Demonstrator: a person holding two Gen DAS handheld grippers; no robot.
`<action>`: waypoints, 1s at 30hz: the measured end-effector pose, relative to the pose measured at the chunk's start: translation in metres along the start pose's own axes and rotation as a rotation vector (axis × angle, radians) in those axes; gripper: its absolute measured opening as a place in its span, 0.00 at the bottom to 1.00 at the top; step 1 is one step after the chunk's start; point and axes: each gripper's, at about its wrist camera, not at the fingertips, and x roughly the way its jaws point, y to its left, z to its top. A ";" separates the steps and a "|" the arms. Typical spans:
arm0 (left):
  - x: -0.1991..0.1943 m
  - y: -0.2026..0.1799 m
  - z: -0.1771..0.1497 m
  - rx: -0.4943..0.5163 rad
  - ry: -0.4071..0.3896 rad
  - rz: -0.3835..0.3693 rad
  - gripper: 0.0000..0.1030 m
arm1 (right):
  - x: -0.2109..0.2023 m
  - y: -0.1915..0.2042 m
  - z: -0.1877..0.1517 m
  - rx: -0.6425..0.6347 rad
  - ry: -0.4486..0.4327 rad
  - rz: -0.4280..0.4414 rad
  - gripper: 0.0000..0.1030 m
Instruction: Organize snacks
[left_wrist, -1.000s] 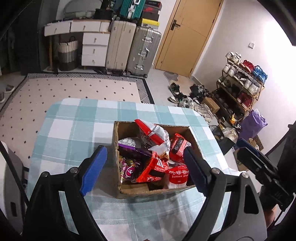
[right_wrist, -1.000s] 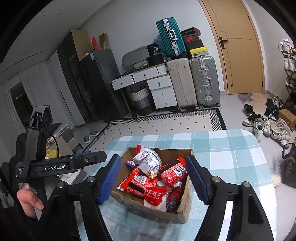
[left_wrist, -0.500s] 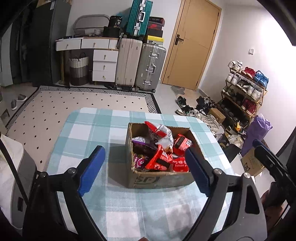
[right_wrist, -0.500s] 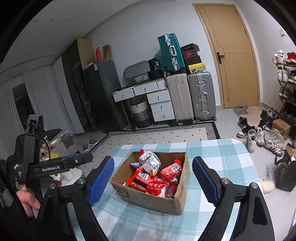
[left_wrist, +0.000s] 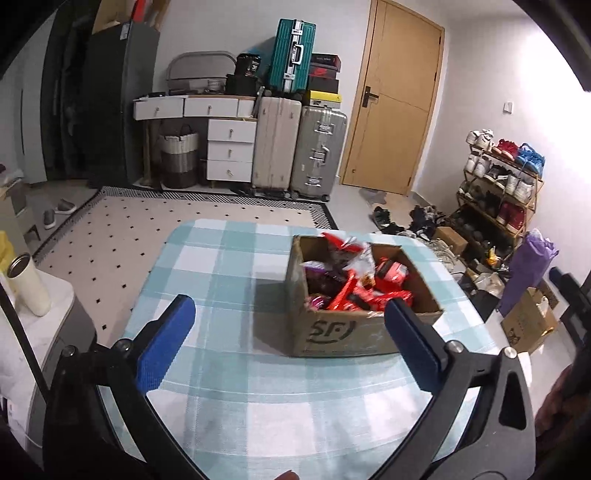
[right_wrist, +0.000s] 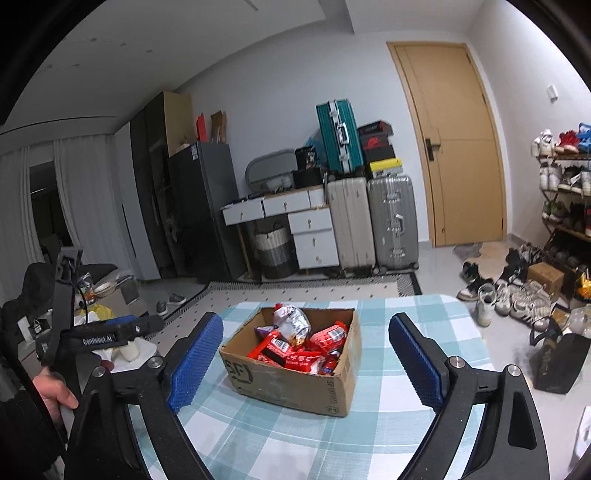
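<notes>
A brown cardboard box (left_wrist: 332, 332) marked SF stands on the table's teal-and-white checked cloth (left_wrist: 229, 266). It is filled with red, purple and white snack packets (left_wrist: 354, 291). My left gripper (left_wrist: 288, 310) hovers over the cloth, short of the box and a little to its left. Its blue-padded jaws are opening, with nothing between them. In the right wrist view the same box (right_wrist: 288, 384) and its snacks (right_wrist: 295, 343) lie ahead of my right gripper (right_wrist: 306, 321). Its jaws are opening too and hold nothing. A hand (right_wrist: 55, 391) grips the left tool at the far left.
A white tumbler (left_wrist: 27, 284) stands on a low unit left of the table. Suitcases (left_wrist: 299, 147) and drawers line the far wall. On the right are a shoe rack (left_wrist: 498, 184), a purple bag (left_wrist: 528, 266), a floor carton (left_wrist: 528, 325) and a dark bag (right_wrist: 557, 362).
Both grippers have drawn back from the box, which now looks smaller and farther off. Both pairs of jaws have spread wider. The views have tilted up toward the room.
</notes>
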 end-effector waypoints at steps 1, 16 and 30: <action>-0.001 0.003 -0.005 -0.005 -0.007 -0.005 0.99 | -0.004 0.000 -0.002 -0.003 -0.005 -0.002 0.91; 0.006 0.009 -0.079 0.078 -0.168 0.035 0.99 | -0.013 -0.011 -0.078 -0.034 0.008 -0.035 0.91; 0.032 0.005 -0.127 0.130 -0.229 0.050 0.99 | 0.000 -0.012 -0.116 -0.116 -0.054 -0.101 0.91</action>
